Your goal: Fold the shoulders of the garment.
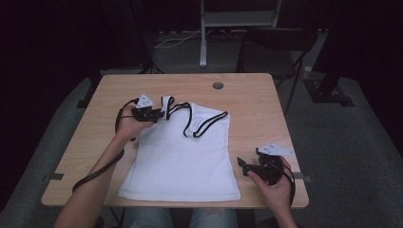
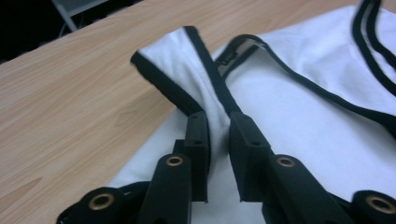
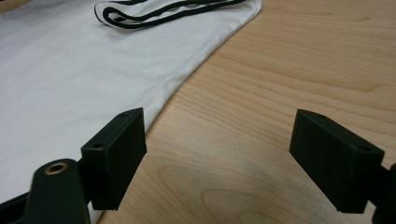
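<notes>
A white tank top (image 1: 185, 152) with black trim lies flat on the wooden table (image 1: 252, 95), neck end toward the far side. My left gripper (image 1: 159, 114) is at the top's far left corner. In the left gripper view its jaws (image 2: 219, 119) stand a narrow gap apart, with the gathered shoulder strap (image 2: 187, 70) running between them and looping onto the table beyond. My right gripper (image 1: 248, 159) rests on the wood beside the top's right edge. It is wide open (image 3: 219, 126) with bare wood between the fingers, and the white fabric (image 3: 70, 79) lies to their left.
A round cable hole (image 1: 218, 85) sits near the table's far edge. Behind the table stand a dark chair (image 1: 271, 52) and a white stand leg (image 1: 203, 42). Bare wood lies left and right of the top. The top's hem reaches the near table edge (image 1: 180, 202).
</notes>
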Demonstrator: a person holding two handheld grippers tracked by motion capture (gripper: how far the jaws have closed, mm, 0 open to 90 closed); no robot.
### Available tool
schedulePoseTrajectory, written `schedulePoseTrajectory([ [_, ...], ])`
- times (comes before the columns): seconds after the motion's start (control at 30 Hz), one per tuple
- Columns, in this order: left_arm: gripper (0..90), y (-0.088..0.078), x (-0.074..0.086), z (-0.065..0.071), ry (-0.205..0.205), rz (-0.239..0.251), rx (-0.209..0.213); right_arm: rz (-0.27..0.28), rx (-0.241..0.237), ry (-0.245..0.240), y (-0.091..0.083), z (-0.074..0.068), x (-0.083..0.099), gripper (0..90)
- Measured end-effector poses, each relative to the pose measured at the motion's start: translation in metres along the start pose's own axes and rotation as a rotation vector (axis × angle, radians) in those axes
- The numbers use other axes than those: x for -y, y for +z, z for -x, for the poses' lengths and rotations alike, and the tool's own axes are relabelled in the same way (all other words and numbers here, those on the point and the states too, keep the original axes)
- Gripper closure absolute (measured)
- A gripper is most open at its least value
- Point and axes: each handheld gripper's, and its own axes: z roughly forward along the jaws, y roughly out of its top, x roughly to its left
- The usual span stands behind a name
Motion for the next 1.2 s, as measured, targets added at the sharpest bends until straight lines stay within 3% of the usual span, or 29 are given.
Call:
schedulePoseTrajectory([
  [0.23,72.6,-0.006,0.009,0.006,0.013,-0.022,0.074,0.002,0.001,0.001,0.0,0.0,0.0,18.1],
  [0.43,67.1,-0.018,0.018,0.011,0.05,-0.041,0.123,-0.001,0.0,-0.002,0.0,0.0,0.0,18.1],
  [0.53,64.0,-0.029,0.014,0.013,0.08,-0.022,0.128,-0.003,-0.008,-0.001,0.001,-0.001,0.0,18.1],
  [0.67,59.1,-0.033,-0.001,0.013,0.116,-0.018,0.122,-0.019,-0.012,-0.038,0.006,-0.005,-0.006,18.1],
  [0.8,54.5,-0.024,-0.021,0.017,0.144,-0.032,0.131,-0.037,-0.045,-0.074,0.016,-0.014,-0.023,18.1],
  [0.87,53.0,-0.013,-0.03,0.021,0.154,-0.05,0.168,-0.048,-0.063,-0.1,0.023,-0.02,-0.034,18.2],
  [0.97,50.5,0.003,-0.038,0.024,0.189,-0.086,0.194,-0.08,-0.101,-0.133,0.038,-0.03,-0.053,18.3],
  [1.07,47.8,0.018,-0.041,0.027,0.182,-0.092,0.255,-0.095,-0.124,-0.16,0.053,-0.038,-0.07,18.3],
  [1.2,50.4,0.03,-0.042,0.026,0.228,-0.132,0.275,-0.117,-0.147,-0.211,0.073,-0.049,-0.089,22.8],
])
